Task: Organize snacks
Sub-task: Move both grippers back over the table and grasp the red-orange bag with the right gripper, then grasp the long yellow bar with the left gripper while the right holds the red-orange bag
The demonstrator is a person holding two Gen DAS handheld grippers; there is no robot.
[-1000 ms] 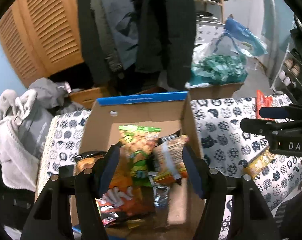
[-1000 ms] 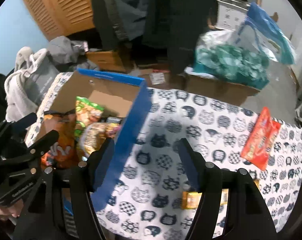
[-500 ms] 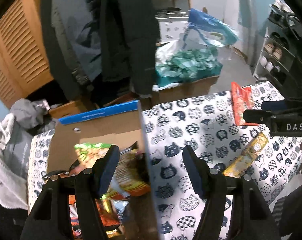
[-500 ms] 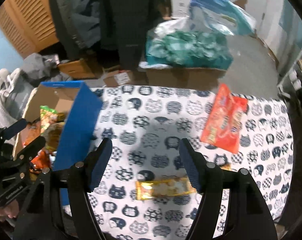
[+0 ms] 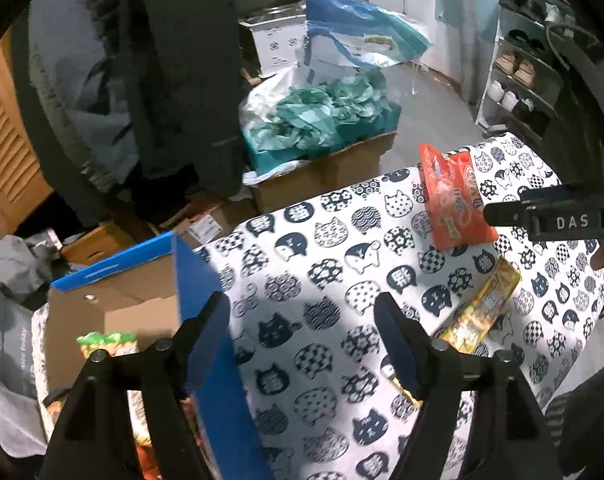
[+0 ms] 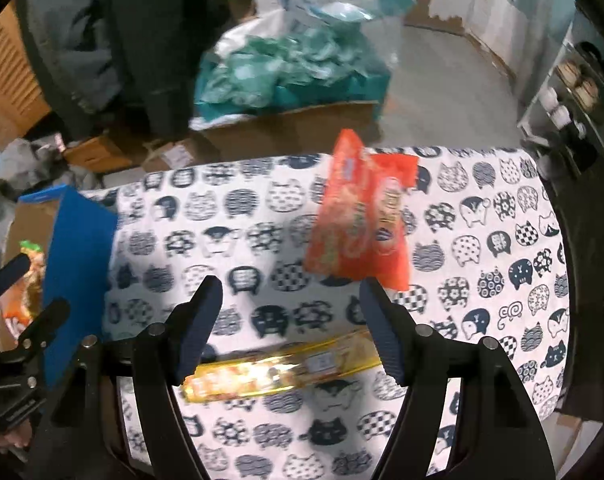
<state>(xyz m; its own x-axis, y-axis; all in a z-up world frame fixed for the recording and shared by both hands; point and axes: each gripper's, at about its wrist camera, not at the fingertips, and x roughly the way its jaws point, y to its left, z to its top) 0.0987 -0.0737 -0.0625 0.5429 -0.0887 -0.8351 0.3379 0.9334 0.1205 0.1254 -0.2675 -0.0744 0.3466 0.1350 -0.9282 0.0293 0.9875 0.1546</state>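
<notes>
As seen from the left wrist, the left claw (image 5: 302, 340) gapes empty above the desk (image 5: 302, 264); the box (image 5: 198, 304) (snacks inside) lies at its left finger, the yellow packet (image 5: 484, 304) just right.

From the right wrist, the right claw (image 6: 290, 320) is spread, the yellow packet (image 6: 282, 368) below between its fingers, the orange bag (image 6: 362, 216) just beyond.
</notes>
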